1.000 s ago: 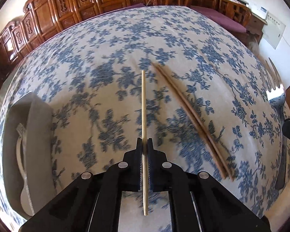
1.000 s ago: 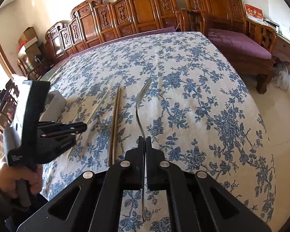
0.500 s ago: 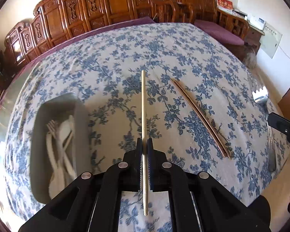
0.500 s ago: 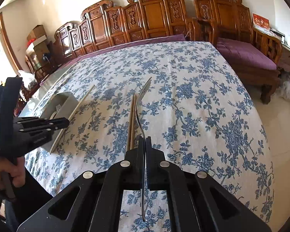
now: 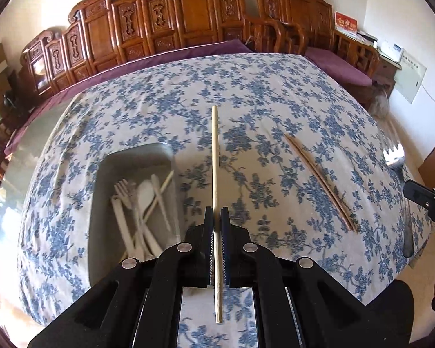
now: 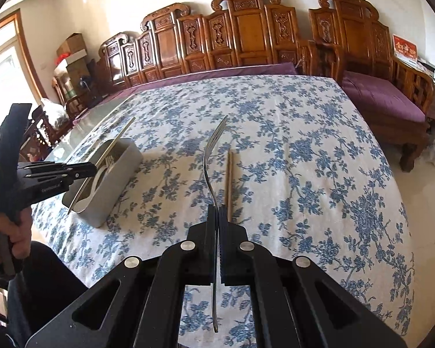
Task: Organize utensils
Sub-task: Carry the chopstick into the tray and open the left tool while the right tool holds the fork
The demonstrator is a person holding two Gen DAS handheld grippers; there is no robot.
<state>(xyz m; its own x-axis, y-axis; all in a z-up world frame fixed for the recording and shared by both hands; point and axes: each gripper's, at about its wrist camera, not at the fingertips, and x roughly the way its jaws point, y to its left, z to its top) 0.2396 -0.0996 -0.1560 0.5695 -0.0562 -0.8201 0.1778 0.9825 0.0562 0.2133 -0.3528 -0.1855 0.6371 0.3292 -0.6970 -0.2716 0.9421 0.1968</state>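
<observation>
My left gripper is shut on a pale wooden chopstick and holds it above the table, just right of the grey utensil tray. The tray holds several white plastic utensils. My right gripper is shut on a metal fork, tines forward, held above the cloth. A pair of brown chopsticks lies on the cloth; it also shows in the right wrist view, just right of the fork. The left gripper with its chopstick hangs over the tray.
The table carries a blue floral cloth. Carved wooden chairs line the far side, and a bench with a purple cushion stands at the right. The table's near edge lies close below both grippers.
Both grippers have risen and pulled back from the table. The left one, with its chopstick, has moved toward the tray, which now shows fully.
</observation>
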